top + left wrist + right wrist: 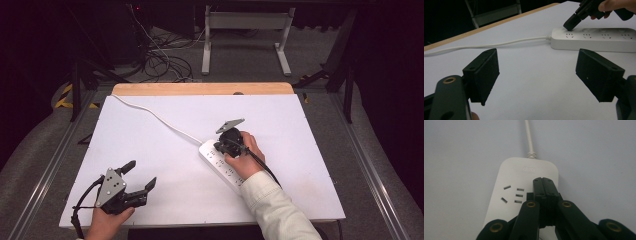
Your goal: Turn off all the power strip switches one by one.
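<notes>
Here we see the white power strip [223,165] lying flat mid-table, its cord [150,114] trailing to the far left corner. Our right gripper [543,181], jaws pressed together and empty, rests its tip at the cord end. Our left gripper [537,75] waits spread wide, well apart. We judge the strip rigid, light and smooth; grip across its long sides.
</notes>
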Demonstrator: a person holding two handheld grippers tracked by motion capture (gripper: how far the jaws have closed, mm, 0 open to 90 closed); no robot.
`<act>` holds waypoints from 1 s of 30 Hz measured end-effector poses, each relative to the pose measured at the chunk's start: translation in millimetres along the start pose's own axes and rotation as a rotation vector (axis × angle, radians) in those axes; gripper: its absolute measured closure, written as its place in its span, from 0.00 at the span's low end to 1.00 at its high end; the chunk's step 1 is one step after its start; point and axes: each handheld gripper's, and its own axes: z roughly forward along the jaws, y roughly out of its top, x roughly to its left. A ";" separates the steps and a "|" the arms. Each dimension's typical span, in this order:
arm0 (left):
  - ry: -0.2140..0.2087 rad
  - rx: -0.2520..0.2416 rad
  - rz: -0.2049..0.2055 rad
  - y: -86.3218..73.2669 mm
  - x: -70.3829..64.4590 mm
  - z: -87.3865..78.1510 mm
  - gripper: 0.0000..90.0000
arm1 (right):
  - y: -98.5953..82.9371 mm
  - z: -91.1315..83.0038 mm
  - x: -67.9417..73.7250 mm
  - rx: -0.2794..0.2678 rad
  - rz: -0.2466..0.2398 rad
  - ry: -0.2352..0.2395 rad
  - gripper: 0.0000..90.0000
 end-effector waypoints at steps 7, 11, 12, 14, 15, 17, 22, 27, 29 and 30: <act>0.000 -0.001 0.000 0.0 -0.1 -0.3 0.21 | -0.2 1.1 1.4 0.005 -0.004 -0.012 1.00; 0.000 -0.003 0.003 0.2 0.2 -0.6 0.21 | 0.0 1.2 1.2 0.001 -0.002 -0.016 1.00; 0.000 -0.004 0.002 0.3 0.5 -0.7 0.21 | 0.6 1.2 1.5 0.002 -0.012 -0.020 1.00; 0.002 -0.004 0.004 0.3 1.3 -1.1 0.21 | 2.8 -9.0 3.3 -0.047 -0.045 -0.040 1.00; 0.004 -0.006 0.004 0.3 1.7 -1.0 0.21 | 3.8 -18.7 2.6 -0.118 -0.022 -0.017 1.00; 0.003 -0.006 -0.012 0.2 2.2 0.0 0.21 | 7.6 -36.3 1.8 -0.214 0.011 0.005 1.00; 0.003 -0.004 -0.002 0.5 2.0 0.5 0.21 | 8.6 -47.2 7.1 -0.206 -0.027 -0.003 1.00; 0.004 -0.005 -0.004 0.5 1.5 -0.4 0.21 | 6.8 -52.3 6.0 -0.230 -0.024 0.011 1.00; 0.005 -0.006 -0.005 0.7 2.1 0.0 0.21 | 7.4 -54.0 5.6 -0.236 -0.026 0.020 0.91; 0.005 -0.003 -0.007 0.5 2.0 0.3 0.21 | 7.5 -54.3 5.3 -0.232 -0.025 0.024 0.89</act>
